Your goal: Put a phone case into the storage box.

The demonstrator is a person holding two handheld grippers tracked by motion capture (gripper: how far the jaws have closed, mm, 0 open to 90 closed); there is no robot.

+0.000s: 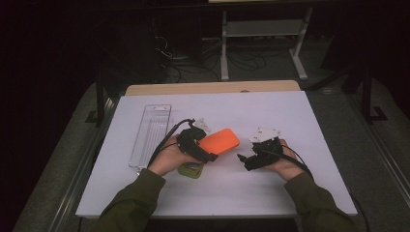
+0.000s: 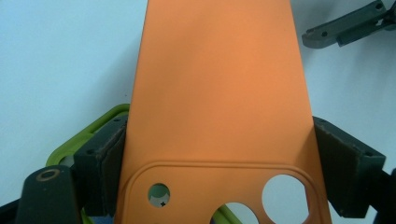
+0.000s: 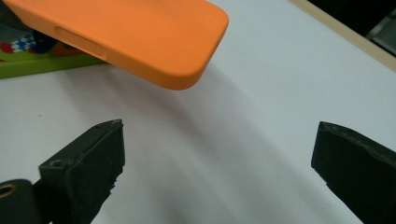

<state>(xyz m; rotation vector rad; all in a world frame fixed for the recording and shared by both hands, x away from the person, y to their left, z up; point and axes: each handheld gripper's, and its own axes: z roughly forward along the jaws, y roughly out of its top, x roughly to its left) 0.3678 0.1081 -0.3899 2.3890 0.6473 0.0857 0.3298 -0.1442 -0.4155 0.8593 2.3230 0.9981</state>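
Covering most of the middle of the high view, the white table lies lit against a dark room, with a bare wooden strip along its far edge. Left of centre on it lies a long clear tray, well apart from the hands. Two green-sleeved forearms come up from the bottom edge. The left gripper, just left of centre, pinches an orange phone case by its two long sides; in the left gripper view both pads press the case near its camera cut-outs, and the case stretches away up the middle of the frame. The case is held tilted and clear of the table, its free rounded end reaching toward the right gripper, which sits just right of centre, near it but apart. In the right gripper view those jaws stand spread wide with only white table between them, and the case hangs across the upper left of the frame. Under the left hand lies a small green thing, seen as a green rim at lower left in the left gripper view.
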